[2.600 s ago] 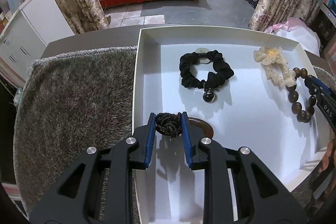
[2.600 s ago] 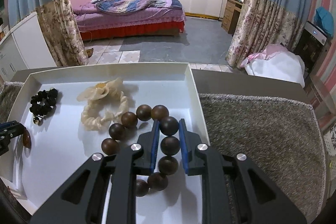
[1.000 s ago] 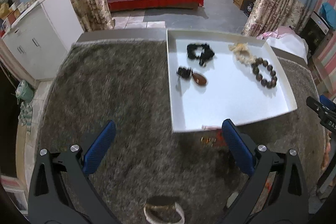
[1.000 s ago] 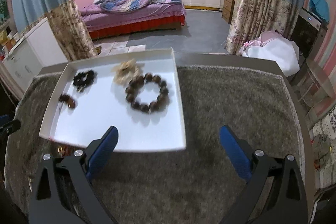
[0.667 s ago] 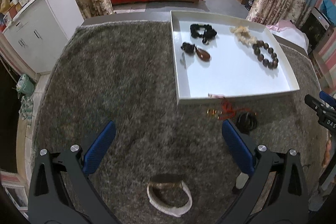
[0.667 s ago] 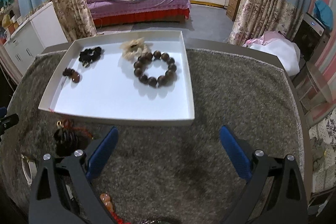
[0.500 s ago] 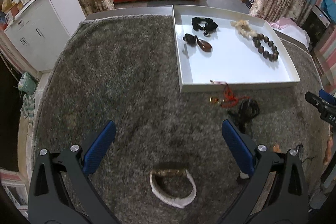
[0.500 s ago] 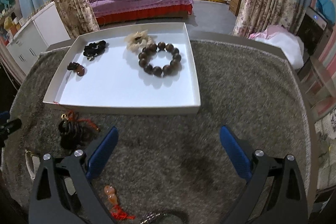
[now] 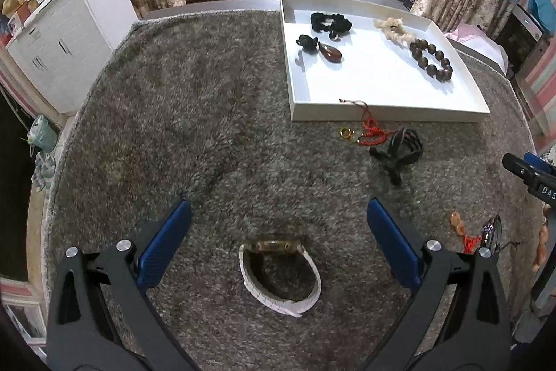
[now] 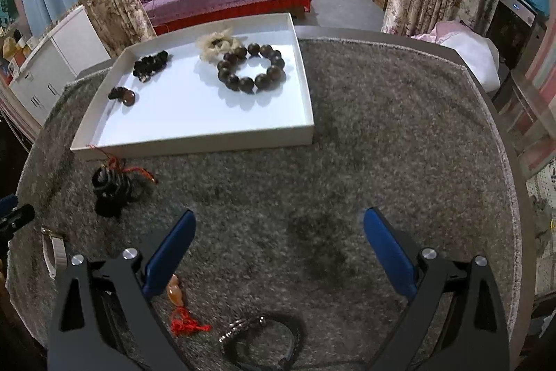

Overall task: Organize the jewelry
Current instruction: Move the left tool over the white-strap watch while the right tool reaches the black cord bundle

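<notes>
The shaggy grey rug (image 9: pixel 194 113) covered the desk, its deep pile likely to snag anything thin. At its far side sat the shallow white rectangular tray (image 9: pixel 382 112), smooth and hard-walled, already holding a bracelet of big dark round wooden beads (image 9: pixel 431 59), a cream fabric scrunchie (image 9: pixel 392 28), a black fabric scrunchie (image 9: pixel 330 22) and a glossy brown teardrop pendant on a black knot (image 9: pixel 325 49). Loose on the pile just before the tray's near wall lay a bundle of black cord loops (image 9: pixel 398 150) and a red cord with a gold ring (image 9: pixel 365 134). The white-strapped wristwatch with a brassy case (image 9: pixel 279 273) lay directly ahead of the left claw (image 9: pixel 278 247), between its wide-spread blue pads, strap loop running toward the camera, so that hand seemed nearer. The right claw (image 10: pixel 278 249) was equally wide and empty; an orange gourd charm with a red tassel (image 10: pixel 179 305) lay by its left finger, a black cord with metal links (image 10: pixel 264 332) below.
</notes>
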Available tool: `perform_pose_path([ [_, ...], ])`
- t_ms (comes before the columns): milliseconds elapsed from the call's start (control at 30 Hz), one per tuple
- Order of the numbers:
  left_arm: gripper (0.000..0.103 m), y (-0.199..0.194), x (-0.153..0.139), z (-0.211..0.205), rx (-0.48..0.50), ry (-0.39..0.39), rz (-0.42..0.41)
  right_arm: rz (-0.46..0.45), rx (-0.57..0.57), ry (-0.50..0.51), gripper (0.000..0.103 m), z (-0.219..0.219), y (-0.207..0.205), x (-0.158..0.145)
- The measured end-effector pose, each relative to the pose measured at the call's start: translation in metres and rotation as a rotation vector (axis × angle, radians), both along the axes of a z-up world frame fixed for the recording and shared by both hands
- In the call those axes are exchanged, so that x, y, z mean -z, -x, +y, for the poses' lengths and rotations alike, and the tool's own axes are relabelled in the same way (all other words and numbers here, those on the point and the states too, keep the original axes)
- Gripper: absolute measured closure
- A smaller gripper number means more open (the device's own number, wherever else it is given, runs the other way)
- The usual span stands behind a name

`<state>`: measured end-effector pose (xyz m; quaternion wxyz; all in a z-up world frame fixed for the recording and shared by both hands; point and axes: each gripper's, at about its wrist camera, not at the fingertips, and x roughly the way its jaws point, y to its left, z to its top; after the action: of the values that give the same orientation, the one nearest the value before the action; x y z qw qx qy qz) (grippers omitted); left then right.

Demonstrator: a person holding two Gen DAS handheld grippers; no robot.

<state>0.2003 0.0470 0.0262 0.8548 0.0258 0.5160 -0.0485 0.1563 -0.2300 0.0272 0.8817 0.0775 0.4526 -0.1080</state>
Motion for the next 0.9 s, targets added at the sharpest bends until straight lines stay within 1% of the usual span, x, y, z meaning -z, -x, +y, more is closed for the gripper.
perform_pose_path([
  [167, 0.003, 0.009, 0.007, 0.002, 0.002, -0.016, 0.044, 0.089, 0.009, 0.020, 0.006, 0.001, -0.003, 0.011],
  [333, 0.003, 0.026, 0.011, 0.015, -0.006, -0.026, 0.107, 0.178, -0.045, 0.053, 0.006, 0.020, -0.011, 0.022],
  [400, 0.003, 0.033, 0.011, 0.020, -0.003, -0.018, 0.125, 0.209, -0.091, 0.037, 0.006, 0.031, -0.016, 0.025],
  [500, 0.003, 0.041, 0.011, 0.027, -0.013, -0.033, 0.127, 0.222, -0.130, 0.027, 0.006, 0.045, -0.023, 0.022],
  [600, 0.004, 0.041, 0.013, 0.032, -0.026, -0.046, 0.131, 0.226, -0.162, 0.022, 0.006, 0.058, -0.029, 0.018],
  [733, 0.005, 0.038, 0.021, 0.038, -0.036, -0.036, 0.159, 0.243, -0.207, 0.051, 0.007, 0.076, -0.037, 0.013],
  [800, 0.005, 0.036, 0.024, 0.040, -0.029, -0.018, 0.171, 0.250, -0.227, 0.067, 0.007, 0.084, -0.041, 0.010],
  [900, 0.007, 0.034, 0.028, 0.041, -0.020, -0.015, 0.174, 0.259, -0.249, 0.086, 0.007, 0.088, -0.044, 0.007],
])
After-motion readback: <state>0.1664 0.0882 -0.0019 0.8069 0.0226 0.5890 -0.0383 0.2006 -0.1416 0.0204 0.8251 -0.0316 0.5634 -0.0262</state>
